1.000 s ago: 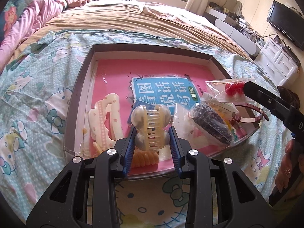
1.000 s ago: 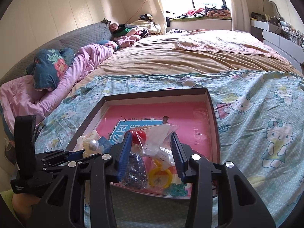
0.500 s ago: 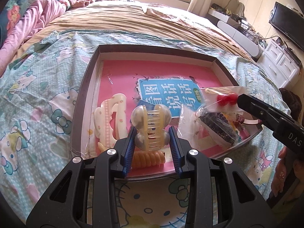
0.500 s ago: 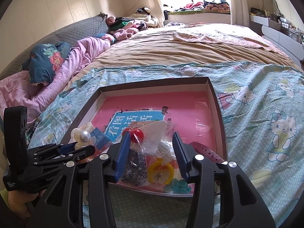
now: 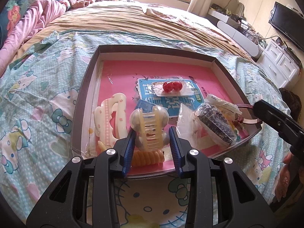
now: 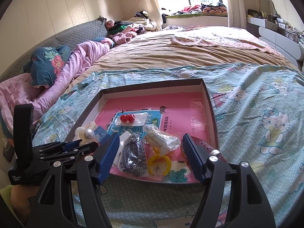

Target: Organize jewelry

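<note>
Left claw (image 5: 152, 133) clamped on pearly hair claw clip (image 5: 149, 127), held over near edge of tray (image 5: 85, 87) on the bed. Cream hair clip (image 5: 112, 117) just left of it, orange spiral tie (image 5: 147, 156) right below. Right claw (image 6: 150, 157) jaws opening, wide, nothing pinched (dark bead bag (image 6: 134, 154) and yellow ring (image 6: 158, 163) lie between them in tray). Red bead packet (image 6: 131, 118) lies ahead, on blue book cover (image 6: 152, 117).

Bed (image 6: 247, 114) w/ cartoon sheet carries shallow box (image 6: 210, 104), pink quilt (image 6: 79, 64)
</note>
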The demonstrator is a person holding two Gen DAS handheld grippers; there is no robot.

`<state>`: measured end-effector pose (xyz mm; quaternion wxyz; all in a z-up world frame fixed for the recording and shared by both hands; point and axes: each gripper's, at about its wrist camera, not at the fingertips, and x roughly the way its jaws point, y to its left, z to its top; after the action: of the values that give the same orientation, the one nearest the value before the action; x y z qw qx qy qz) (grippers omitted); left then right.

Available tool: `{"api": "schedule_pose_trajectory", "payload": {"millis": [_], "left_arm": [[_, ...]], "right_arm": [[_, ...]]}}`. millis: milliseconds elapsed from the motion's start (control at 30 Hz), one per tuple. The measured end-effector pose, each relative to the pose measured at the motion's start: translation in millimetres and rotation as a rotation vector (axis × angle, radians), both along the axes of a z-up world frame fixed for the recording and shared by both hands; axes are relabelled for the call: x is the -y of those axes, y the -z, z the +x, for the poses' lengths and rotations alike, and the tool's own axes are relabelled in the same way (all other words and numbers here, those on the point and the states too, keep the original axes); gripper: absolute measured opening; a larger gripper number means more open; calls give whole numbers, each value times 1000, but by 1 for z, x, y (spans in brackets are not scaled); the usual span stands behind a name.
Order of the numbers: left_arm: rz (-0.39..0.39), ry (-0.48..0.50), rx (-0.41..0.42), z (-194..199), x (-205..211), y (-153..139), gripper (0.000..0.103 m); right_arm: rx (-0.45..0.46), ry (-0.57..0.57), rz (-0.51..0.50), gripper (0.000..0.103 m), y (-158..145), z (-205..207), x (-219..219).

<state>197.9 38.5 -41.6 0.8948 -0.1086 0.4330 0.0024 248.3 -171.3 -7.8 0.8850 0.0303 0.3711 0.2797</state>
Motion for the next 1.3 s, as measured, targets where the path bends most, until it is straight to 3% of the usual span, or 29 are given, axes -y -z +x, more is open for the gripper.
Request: {"api": "schedule_pose_trajectory", "payload": {"millis": [333, 467, 833, 1300], "left_arm": [[8, -12, 53, -12, 0, -12, 58], [-4, -29, 78, -23, -1, -20, 63], [10, -26, 150, -69, 12, -49, 92], [-14, -25, 123, -124, 26, -47, 93]], "right_arm": [[56, 28, 19, 87, -20, -26, 23], [85, 26, 15, 92, -28, -41, 29], [134, 19, -10, 97, -35, -85, 47], [112, 22, -41, 98, -20, -119, 53]]}}
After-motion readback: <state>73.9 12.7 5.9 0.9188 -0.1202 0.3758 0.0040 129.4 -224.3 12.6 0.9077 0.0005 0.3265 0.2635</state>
